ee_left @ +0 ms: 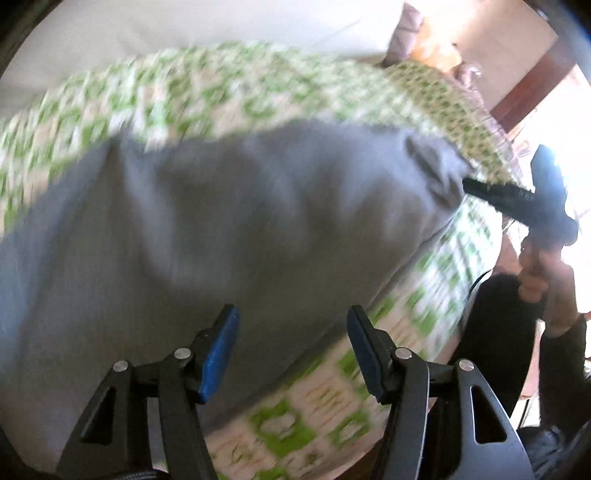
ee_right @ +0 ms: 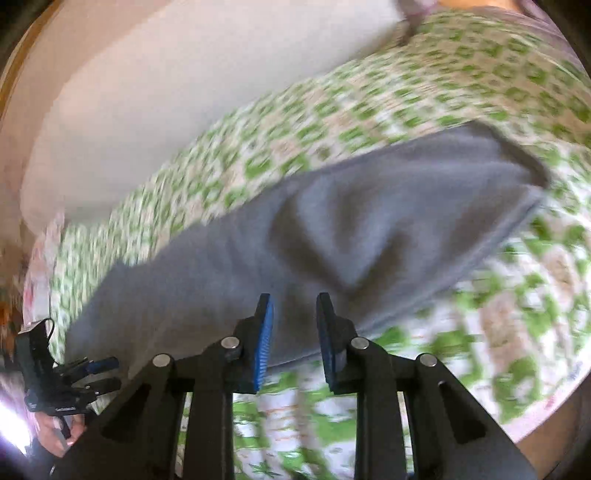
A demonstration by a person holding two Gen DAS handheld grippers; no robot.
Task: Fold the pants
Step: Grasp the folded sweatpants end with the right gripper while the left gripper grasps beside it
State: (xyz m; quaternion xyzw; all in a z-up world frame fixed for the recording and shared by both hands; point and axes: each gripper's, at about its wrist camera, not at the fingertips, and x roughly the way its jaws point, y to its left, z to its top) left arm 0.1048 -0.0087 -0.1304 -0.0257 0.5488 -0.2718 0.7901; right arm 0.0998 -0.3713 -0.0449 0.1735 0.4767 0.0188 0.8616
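Grey pants [ee_left: 229, 221] lie spread on a green-and-white patterned bed cover [ee_left: 240, 88]; both views are motion-blurred. My left gripper [ee_left: 291, 325] is open and empty, its blue pads just above the pants' near edge. My right gripper [ee_right: 295, 314] is open and empty, over the near edge of the pants [ee_right: 369, 221], with a deep crease just beyond it. In the left wrist view the right gripper [ee_left: 476, 186] shows at the pants' far right corner. In the right wrist view the left gripper [ee_right: 107, 373] shows at the pants' left end.
A white sheet or wall [ee_right: 166, 92] lies beyond the bed cover [ee_right: 443, 74]. Pillows [ee_left: 410, 33] sit at the far right of the bed. The person's hand [ee_left: 546, 288] and dark sleeve are at the right. The bed's near edge runs just below both grippers.
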